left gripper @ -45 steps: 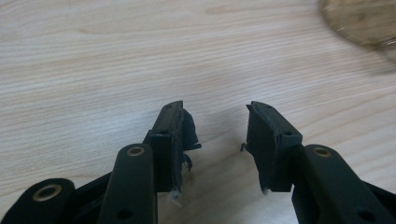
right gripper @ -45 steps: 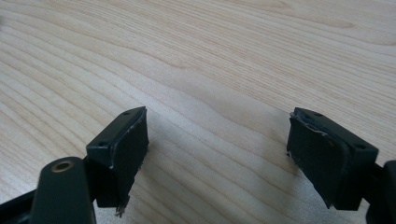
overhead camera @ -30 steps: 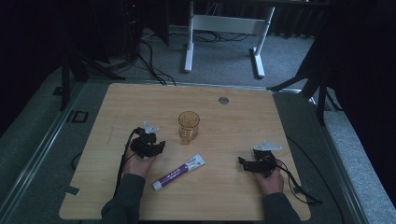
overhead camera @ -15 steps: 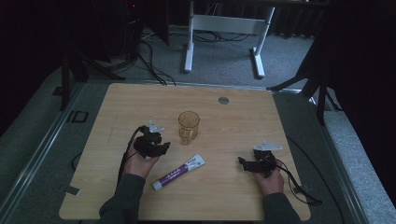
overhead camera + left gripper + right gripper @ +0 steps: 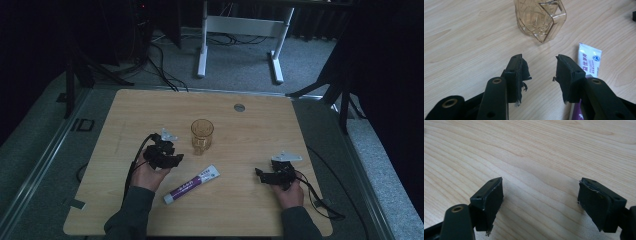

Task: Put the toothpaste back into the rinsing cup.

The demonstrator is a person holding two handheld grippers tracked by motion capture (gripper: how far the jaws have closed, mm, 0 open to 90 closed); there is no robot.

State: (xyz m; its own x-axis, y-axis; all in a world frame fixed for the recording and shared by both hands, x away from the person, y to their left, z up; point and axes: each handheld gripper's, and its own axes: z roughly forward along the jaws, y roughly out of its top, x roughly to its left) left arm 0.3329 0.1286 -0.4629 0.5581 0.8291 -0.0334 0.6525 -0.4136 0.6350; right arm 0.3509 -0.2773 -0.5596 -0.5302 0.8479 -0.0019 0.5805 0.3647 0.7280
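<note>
An amber see-through cup [image 5: 201, 134] with a handle stands upright in the middle of the wooden table [image 5: 260, 130]. A white and purple toothpaste tube [image 5: 192, 184] lies flat in front of it, cap end toward the person. My left gripper [image 5: 175, 160] hovers left of the cup and above the tube's left side. In the left gripper view its jaws [image 5: 539, 67] stand open around nothing, with the cup [image 5: 539, 18] ahead and the tube [image 5: 589, 61] at the right. My right gripper [image 5: 260, 174] rests low at the table's right, open over bare wood [image 5: 540, 195].
A round grey grommet [image 5: 239, 107] sits near the table's far edge. Cables trail from both grippers over the near edge. Beyond the table stand a white desk frame [image 5: 240, 30] and dark stands on grey carpet.
My left gripper has lifted a little and shifted slightly right, toward the cup. The right gripper, cup and tube have stayed where they were.
</note>
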